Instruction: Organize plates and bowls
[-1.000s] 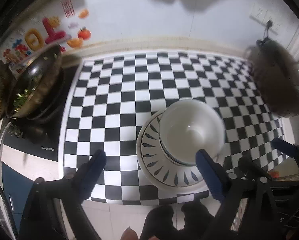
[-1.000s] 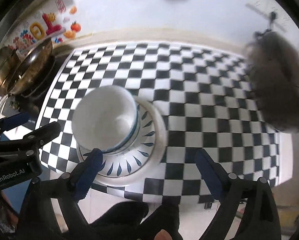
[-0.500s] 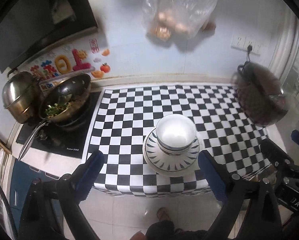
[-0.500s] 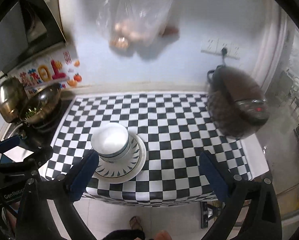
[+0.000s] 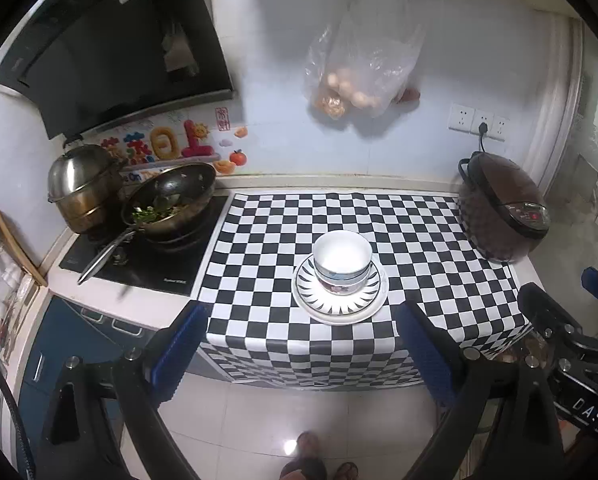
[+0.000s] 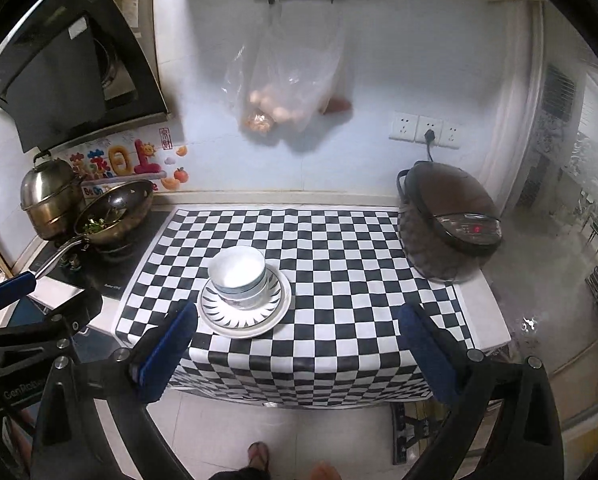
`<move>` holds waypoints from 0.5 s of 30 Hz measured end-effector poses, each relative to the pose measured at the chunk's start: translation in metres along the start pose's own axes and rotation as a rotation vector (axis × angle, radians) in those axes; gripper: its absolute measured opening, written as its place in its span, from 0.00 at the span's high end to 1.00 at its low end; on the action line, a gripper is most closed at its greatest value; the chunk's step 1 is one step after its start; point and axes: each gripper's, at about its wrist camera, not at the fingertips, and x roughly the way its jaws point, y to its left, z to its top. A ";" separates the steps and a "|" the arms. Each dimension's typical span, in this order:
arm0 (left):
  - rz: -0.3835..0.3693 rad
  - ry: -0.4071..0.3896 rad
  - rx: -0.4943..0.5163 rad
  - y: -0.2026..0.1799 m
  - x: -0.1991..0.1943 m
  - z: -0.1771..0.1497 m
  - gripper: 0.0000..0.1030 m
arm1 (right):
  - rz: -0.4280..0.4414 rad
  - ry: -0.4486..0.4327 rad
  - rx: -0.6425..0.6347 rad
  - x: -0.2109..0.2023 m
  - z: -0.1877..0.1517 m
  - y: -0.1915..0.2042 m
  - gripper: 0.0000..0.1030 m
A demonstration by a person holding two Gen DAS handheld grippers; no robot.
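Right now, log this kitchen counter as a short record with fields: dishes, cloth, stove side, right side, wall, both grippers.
dishes: stacked bowls sit on stacked plates, one pile
cloth: checkered cloth under the pile, hanging over the counter's front edge
stove side: wok with greens, steel pot behind it
right side: rice cooker, plugged into the wall
wall: plastic bag hanging from a rail
left gripper: open, empty, clear of the pile
right gripper: open, empty, clear of the pile
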 end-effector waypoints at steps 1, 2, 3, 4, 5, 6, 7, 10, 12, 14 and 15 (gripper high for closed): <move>-0.002 -0.003 -0.003 0.001 -0.007 -0.003 0.06 | 0.000 0.000 0.004 -0.009 -0.003 0.000 0.01; -0.004 -0.007 -0.006 0.003 -0.013 -0.006 0.06 | 0.002 -0.002 0.008 -0.016 -0.005 0.000 0.01; -0.007 -0.013 -0.007 0.004 -0.018 -0.008 0.06 | 0.001 -0.008 0.011 -0.023 -0.008 0.001 0.01; -0.009 -0.017 -0.004 0.005 -0.023 -0.011 0.06 | -0.003 -0.015 0.013 -0.031 -0.010 0.002 0.01; -0.010 -0.021 -0.002 0.007 -0.028 -0.013 0.06 | -0.008 -0.024 0.016 -0.039 -0.012 0.003 0.01; -0.014 -0.027 0.001 0.009 -0.032 -0.014 0.06 | -0.010 -0.028 0.018 -0.042 -0.013 0.004 0.01; -0.016 -0.034 0.005 0.010 -0.036 -0.016 0.06 | -0.013 -0.034 0.024 -0.049 -0.015 0.005 0.01; -0.021 -0.050 0.016 0.016 -0.047 -0.019 0.06 | -0.033 -0.054 0.034 -0.065 -0.018 0.012 0.01; -0.032 -0.060 0.021 0.021 -0.053 -0.021 0.06 | -0.046 -0.068 0.043 -0.074 -0.020 0.016 0.01; -0.036 -0.063 0.030 0.026 -0.058 -0.024 0.06 | -0.060 -0.076 0.055 -0.083 -0.023 0.021 0.01; -0.038 -0.066 0.032 0.027 -0.059 -0.024 0.06 | -0.063 -0.075 0.059 -0.087 -0.023 0.024 0.01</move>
